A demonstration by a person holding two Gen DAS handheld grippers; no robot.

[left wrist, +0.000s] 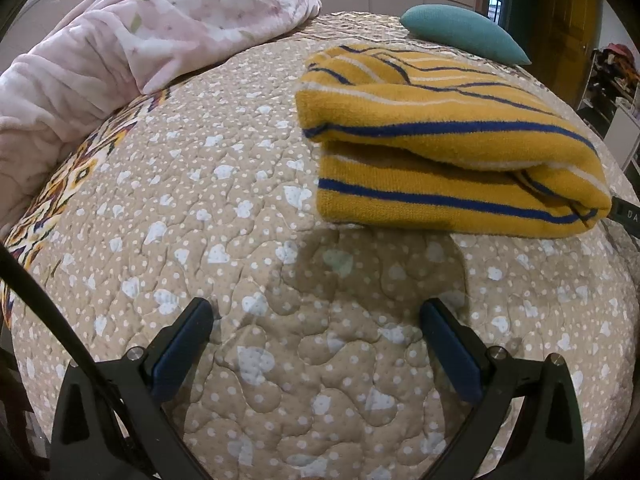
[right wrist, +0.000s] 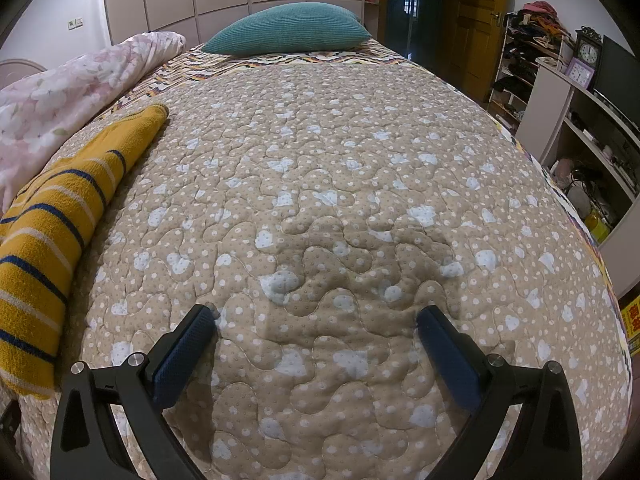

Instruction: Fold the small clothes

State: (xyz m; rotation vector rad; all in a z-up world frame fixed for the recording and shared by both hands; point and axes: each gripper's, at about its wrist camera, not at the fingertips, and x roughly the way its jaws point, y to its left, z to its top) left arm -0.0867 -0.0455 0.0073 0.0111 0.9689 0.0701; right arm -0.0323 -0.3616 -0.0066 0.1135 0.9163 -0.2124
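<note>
We've got the mustard-yellow knit garment with navy and white stripes (left wrist: 452, 140) lying folded on the beige quilted bedspread (left wrist: 248, 200), ahead of the left gripper (left wrist: 316, 312) and off to the left of the right gripper (right wrist: 316, 316). Both hang spread wide, holding nothing. It looks soft, light and floppy; we'd pinch it at the thick folded edge. No readable writing on it.
</note>
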